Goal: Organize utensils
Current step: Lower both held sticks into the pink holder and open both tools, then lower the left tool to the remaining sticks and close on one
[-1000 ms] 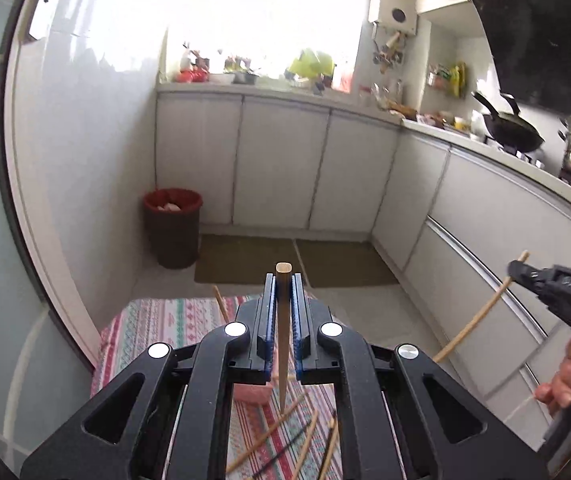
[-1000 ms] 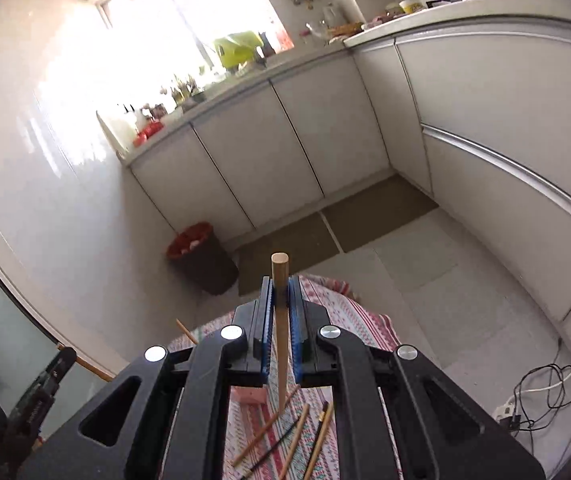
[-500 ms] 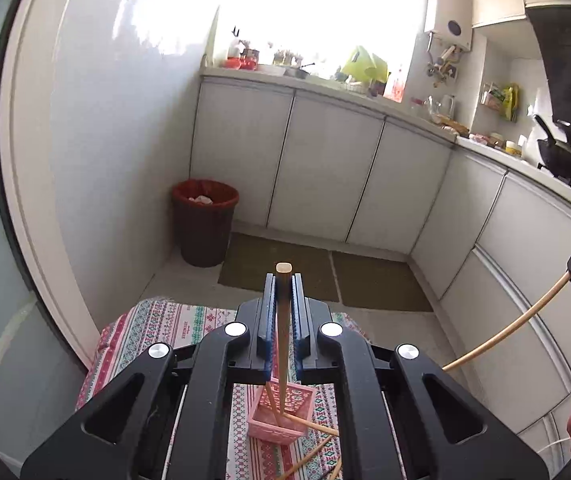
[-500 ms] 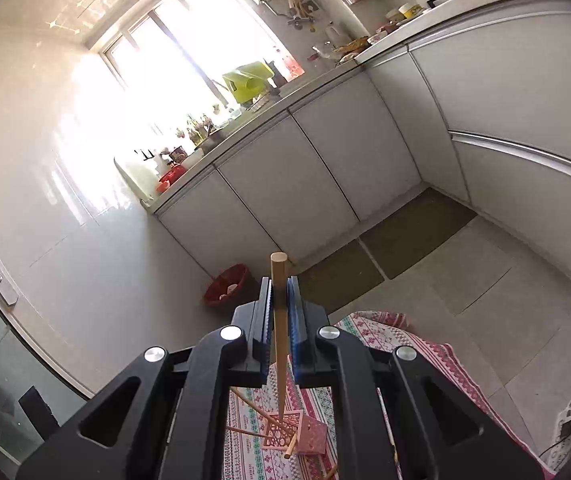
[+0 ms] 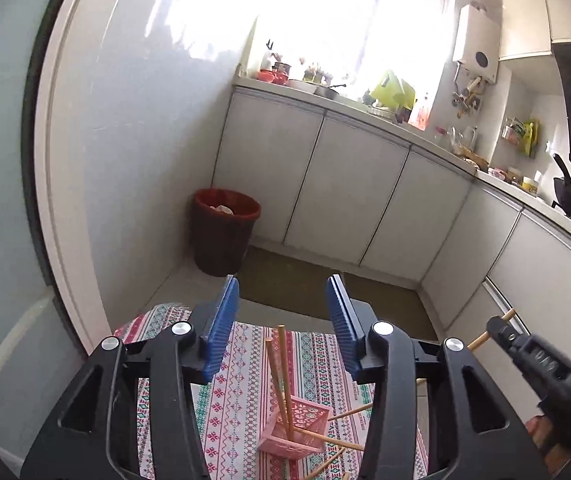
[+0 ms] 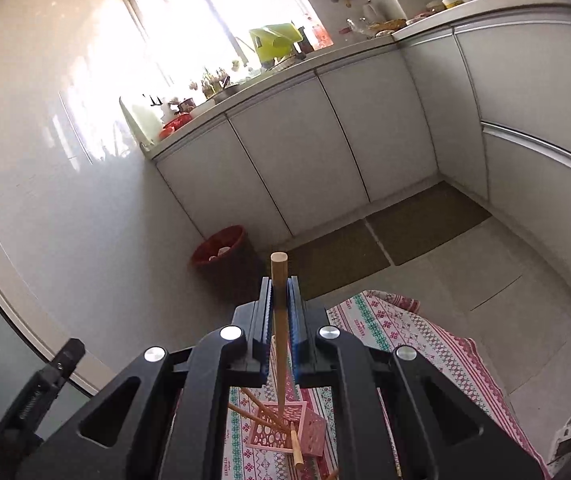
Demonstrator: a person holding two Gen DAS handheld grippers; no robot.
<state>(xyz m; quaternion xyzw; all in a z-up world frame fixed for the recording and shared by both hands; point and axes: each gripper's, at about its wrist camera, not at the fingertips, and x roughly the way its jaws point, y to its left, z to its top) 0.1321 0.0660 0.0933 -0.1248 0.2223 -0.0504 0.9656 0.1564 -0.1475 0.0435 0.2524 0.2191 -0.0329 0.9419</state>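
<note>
My left gripper [image 5: 283,312] is open and empty above a pink lattice basket [image 5: 299,428] on the patterned cloth. Two wooden chopsticks [image 5: 281,372] stand leaning in the basket, and more lie across and beside it. My right gripper [image 6: 280,304] is shut on one wooden chopstick [image 6: 278,300], held upright with its tip just above the pink basket [image 6: 285,426]. The right gripper also shows at the right edge of the left wrist view [image 5: 533,360].
The striped patterned cloth [image 5: 241,376] covers a low table. A red trash bin [image 5: 223,230] stands on the floor by the wall. White cabinets [image 5: 349,196] with a cluttered counter run along the back and right. Brown floor mats [image 6: 405,236] lie before them.
My left gripper has opened and let its chopstick go into the pink basket. My right gripper still holds its chopstick and has come lower over the basket.
</note>
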